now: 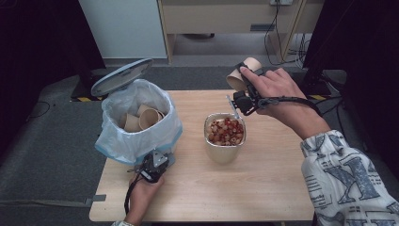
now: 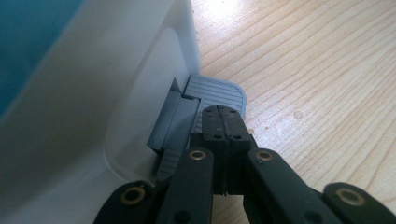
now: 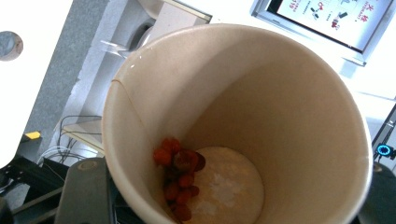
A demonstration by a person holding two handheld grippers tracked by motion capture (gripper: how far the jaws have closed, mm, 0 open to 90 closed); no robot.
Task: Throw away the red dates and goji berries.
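Right tool (image 1: 244,82) grips paper cup (image 1: 240,75), tilted above foil container (image 1: 225,141); residue clings inside, apparently berries. Left tool (image 2: 223,122), jaws closed, presses bin pedal (image 2: 217,93). Risk: a slip off the pedal drops lid (image 1: 121,76); residue could spill on bench (image 1: 263,188).

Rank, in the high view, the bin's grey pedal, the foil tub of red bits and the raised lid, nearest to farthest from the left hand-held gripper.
1. Grey pedal: under the shut left hand-held gripper, at the bin's base.
2. Foil tub: to its right, mid-table.
3. Raised lid: behind the bin, at the far edge.
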